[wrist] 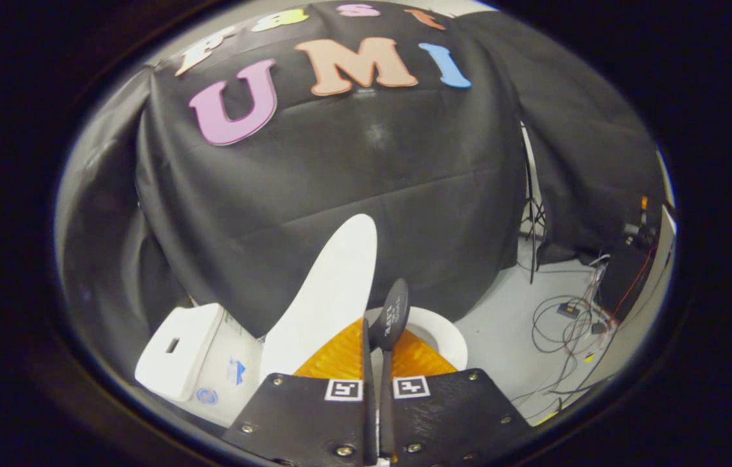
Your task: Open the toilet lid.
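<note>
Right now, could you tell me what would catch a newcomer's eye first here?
The white toilet lid stands raised just ahead of the gripper, whose orange fingers are closed together with nothing pressed between them. Beside the lid sits the white tank, and loose cables sprawl on the floor beyond the bowl.

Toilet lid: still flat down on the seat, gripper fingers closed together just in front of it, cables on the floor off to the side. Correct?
Not quite. The gripper view shows the toilet lid raised, tilted up off the seat, not flat down. The rest holds: the gripper has its fingers closed together just in front of it, and cables lie on the floor off to the side.
</note>
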